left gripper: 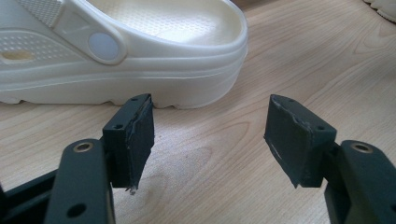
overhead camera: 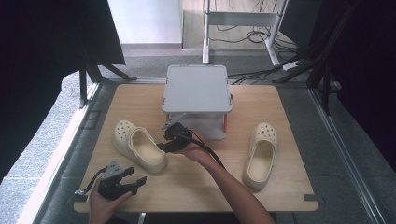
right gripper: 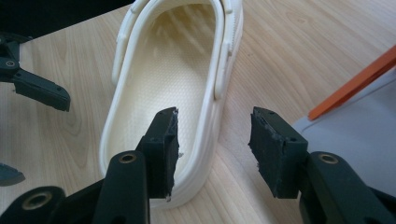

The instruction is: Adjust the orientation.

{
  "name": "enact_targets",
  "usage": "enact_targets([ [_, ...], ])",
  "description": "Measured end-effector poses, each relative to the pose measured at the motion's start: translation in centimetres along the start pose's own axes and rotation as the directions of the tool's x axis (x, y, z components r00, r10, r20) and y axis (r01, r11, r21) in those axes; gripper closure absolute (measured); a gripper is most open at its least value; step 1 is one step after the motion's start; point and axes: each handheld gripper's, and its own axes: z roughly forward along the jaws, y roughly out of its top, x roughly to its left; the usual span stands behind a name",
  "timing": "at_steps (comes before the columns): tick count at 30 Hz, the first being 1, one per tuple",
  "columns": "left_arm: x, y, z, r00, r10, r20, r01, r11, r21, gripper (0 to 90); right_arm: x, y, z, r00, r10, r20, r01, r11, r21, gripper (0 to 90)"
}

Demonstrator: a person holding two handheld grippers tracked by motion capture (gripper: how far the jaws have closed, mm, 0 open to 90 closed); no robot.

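We have the right gripper (overhead camera: 164, 145) at the heel end of the left-hand clog (overhead camera: 139, 146), which lies on the bench (overhead camera: 196, 186) at about nine o'clock from the grey box (overhead camera: 197, 88). In the right gripper view the jaws stand wide apart and straddle the clog's side wall (right gripper: 205, 154), one jaw inside the shoe and the other outside at three o'clock; the pads do not press yet, so nothing is held. Our left gripper (overhead camera: 140, 182) hovers low near the bench's front edge, at about seven o'clock from the clog, jaws wide and empty, the clog's heel (left gripper: 196, 88) just ahead of it.

The risk, as we judge it, is a thin bite: the soft wall can fold or slip out when we close and lift. Closing off-centre may swing the clog round, and its toe could knock the box. The loose heel strap (right gripper: 224, 65) could catch a jaw. The second clog (overhead camera: 260, 156) lies well apart at three o'clock, out of harm's way.
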Motion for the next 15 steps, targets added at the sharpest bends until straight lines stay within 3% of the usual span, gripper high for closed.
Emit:
enact_targets([
  [15, 0.0, -0.1, 0.0, 1.0, 0.008, -0.001, -0.008, 1.0, 0.003, 33.7, 0.6, 2.0, 3.3, 0.9994, -0.035, 0.005, 0.035, 0.997, 0.066, 54.0],
])
